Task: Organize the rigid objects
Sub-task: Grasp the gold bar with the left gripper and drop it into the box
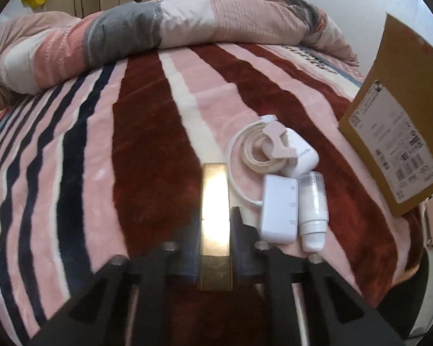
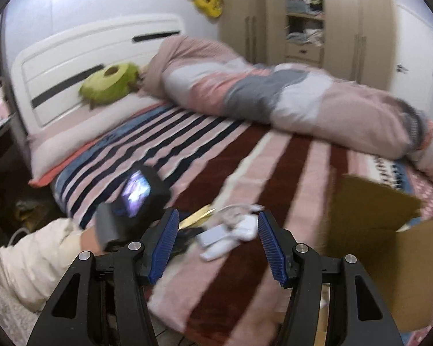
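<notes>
In the left wrist view my left gripper (image 1: pixel 215 219) is shut on a flat gold rectangular box (image 1: pixel 215 201), held just above the striped bedspread. To its right lie a white adapter (image 1: pixel 280 210), a small white bottle (image 1: pixel 313 213) and a white charger with coiled cable and pink clip (image 1: pixel 274 150). A cardboard box (image 1: pixel 395 115) stands at the right. In the right wrist view my right gripper (image 2: pixel 218 245) is open and empty, above the bed edge, with the white items (image 2: pixel 231 233) and gold box (image 2: pixel 197 216) beyond it. The cardboard box (image 2: pixel 384 230) is to its right.
A rolled pink and grey quilt (image 1: pixel 158 34) lies across the far side of the bed. A green cushion (image 2: pixel 109 83) rests by the white headboard (image 2: pixel 72 60). Wardrobes stand behind. The person's left arm and gripper body (image 2: pixel 130 210) are at left.
</notes>
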The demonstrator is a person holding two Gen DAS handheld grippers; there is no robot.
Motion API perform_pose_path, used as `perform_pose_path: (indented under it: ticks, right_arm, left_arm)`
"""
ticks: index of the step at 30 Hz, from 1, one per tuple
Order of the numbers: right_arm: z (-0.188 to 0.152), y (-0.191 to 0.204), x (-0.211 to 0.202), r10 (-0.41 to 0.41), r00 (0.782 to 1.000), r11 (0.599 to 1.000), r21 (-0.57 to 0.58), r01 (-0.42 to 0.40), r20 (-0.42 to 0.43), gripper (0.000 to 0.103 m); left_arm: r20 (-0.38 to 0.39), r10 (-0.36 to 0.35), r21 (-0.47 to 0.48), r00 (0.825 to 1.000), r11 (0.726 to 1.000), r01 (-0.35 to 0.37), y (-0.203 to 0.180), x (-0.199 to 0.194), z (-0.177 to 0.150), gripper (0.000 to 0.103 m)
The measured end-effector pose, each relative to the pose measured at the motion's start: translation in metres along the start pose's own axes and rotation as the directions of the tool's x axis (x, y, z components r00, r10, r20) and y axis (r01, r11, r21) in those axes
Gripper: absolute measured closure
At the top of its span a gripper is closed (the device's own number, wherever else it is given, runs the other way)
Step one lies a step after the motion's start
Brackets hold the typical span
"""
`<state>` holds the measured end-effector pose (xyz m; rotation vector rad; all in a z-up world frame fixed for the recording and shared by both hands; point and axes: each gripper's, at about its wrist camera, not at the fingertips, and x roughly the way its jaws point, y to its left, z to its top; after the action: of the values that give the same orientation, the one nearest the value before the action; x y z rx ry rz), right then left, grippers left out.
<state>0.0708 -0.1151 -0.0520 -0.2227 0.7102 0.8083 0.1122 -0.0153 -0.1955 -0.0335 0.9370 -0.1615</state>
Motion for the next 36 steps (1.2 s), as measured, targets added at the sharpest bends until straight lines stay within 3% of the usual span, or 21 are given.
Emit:
perform_pose_path:
  ticks: [3, 7, 11, 16, 19, 21, 27, 30, 36]
  right_arm:
    - [-0.01, 0.013, 0.026, 0.036, 0.998, 0.999, 0.001, -0.036, -0.052, 0.049]
    - [-0.032, 0.01, 0.068, 0.061, 0.99, 0.995, 0.092, -0.049, -0.126, 0.049]
    - [-0.062, -0.015, 0.105, -0.018, 0.989, 0.974, 0.219, 0.051, -0.149, 0.049]
    - [-0.078, -0.044, 0.138, -0.01, 0.989, 0.941, 0.333, 0.058, -0.145, 0.049]
    - [-0.077, -0.052, 0.144, 0.01, 0.993, 0.926, 0.377, 0.034, -0.114, 0.052]
    - [-0.076, -0.057, 0.144, 0.04, 0.994, 0.921, 0.39, 0.001, -0.098, 0.077]
    - [-0.079, -0.052, 0.131, 0.012, 0.994, 0.944, 0.329, 0.024, -0.108, 0.08]
    - [-0.083, -0.051, 0.128, 0.009, 0.994, 0.949, 0.313, 0.026, -0.11, 0.08]
    - [-0.087, -0.053, 0.13, 0.029, 0.994, 0.952, 0.307, 0.005, -0.107, 0.08]
  left_arm:
    - [0.007, -0.012, -0.001, 1.0, 1.0, 0.012, 0.007, -0.012, -0.001, 0.088]
    - [0.038, 0.001, -0.011, 0.999, 1.0, 0.0, 0.027, -0.043, -0.003, 0.088]
    - [0.083, -0.009, 0.026, 0.997, 1.0, 0.007, 0.038, -0.092, -0.001, 0.088]
    - [0.144, -0.062, 0.127, 0.988, 0.991, 0.043, 0.024, -0.158, 0.022, 0.088]
    - [0.166, -0.165, 0.241, 0.972, 0.963, 0.122, -0.004, -0.198, 0.048, 0.088]
    - [0.18, -0.193, 0.308, 0.965, 0.942, 0.131, -0.026, -0.214, 0.063, 0.088]
    - [0.195, -0.271, 0.372, 0.943, 0.91, 0.184, -0.079, -0.216, 0.105, 0.088]
    - [0.172, -0.346, 0.426, 0.923, 0.87, 0.247, -0.116, -0.21, 0.124, 0.088]
    - [0.097, -0.412, 0.484, 0.906, 0.815, 0.319, -0.191, -0.181, 0.17, 0.088]
